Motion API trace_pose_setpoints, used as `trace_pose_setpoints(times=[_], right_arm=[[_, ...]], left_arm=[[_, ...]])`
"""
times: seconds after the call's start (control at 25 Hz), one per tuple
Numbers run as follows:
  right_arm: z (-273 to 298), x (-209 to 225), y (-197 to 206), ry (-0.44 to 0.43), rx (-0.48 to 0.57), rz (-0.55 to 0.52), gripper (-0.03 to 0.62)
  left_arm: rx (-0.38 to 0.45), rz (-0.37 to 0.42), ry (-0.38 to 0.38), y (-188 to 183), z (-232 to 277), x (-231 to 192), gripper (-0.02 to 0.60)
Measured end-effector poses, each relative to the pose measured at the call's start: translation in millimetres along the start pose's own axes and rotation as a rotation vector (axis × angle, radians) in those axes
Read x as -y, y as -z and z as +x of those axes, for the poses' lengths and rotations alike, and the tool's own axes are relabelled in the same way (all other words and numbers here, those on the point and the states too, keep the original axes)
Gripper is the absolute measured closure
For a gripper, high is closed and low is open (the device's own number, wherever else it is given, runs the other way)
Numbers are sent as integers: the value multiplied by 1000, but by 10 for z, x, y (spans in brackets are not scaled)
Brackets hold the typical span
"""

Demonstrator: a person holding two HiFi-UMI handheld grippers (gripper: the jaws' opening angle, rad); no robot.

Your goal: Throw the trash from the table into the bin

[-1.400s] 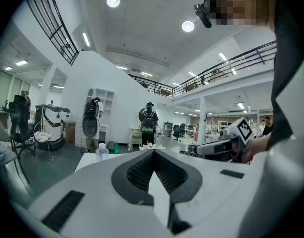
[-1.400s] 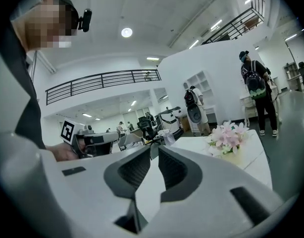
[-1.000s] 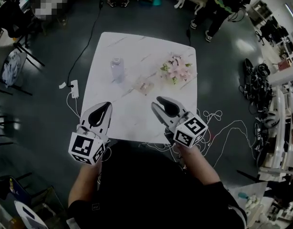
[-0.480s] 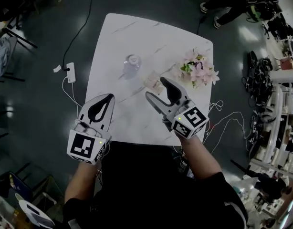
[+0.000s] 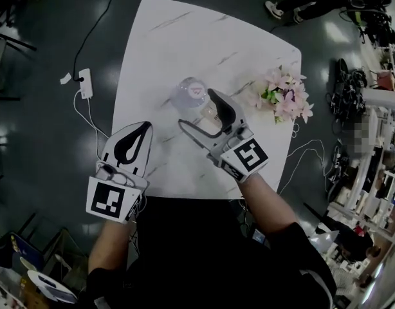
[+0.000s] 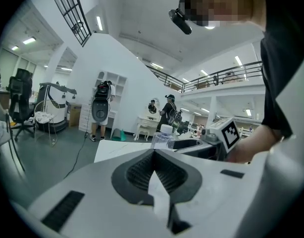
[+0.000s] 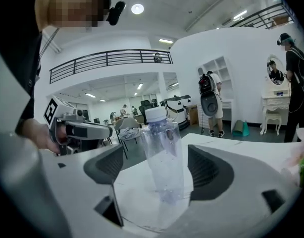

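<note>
A clear plastic bottle with a white cap stands upright on the white marble table. My right gripper reaches over the table with its jaws opening. The bottle stands between the two pads, and neither pad touches it. A small crumpled wrapper lies just behind the bottle, partly hidden by the right jaw. My left gripper is shut and empty over the table's near left part. In the left gripper view the bottle shows beyond its tips.
A bunch of pink flowers lies at the table's right edge. A power strip and its cable lie on the floor to the left. Tangled white cables lie on the floor to the right. People stand past the far side.
Both grippers have moved forward and down over the table. The right gripper's jaws have spread wide and now stand on either side of the bottle. The left stays shut.
</note>
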State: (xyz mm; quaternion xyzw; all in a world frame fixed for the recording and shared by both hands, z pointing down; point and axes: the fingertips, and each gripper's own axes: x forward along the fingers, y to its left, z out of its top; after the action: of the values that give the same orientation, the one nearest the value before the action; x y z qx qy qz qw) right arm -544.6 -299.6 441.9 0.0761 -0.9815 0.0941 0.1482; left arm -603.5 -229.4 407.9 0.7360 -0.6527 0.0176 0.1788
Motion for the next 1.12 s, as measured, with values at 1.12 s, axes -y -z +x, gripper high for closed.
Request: trace_pose_setpoints(times=[1.12], right_arm=[[-700, -31, -375, 91, 84, 36, 287]], left_arm=[[42, 33, -2, -384, -249, 429, 568]])
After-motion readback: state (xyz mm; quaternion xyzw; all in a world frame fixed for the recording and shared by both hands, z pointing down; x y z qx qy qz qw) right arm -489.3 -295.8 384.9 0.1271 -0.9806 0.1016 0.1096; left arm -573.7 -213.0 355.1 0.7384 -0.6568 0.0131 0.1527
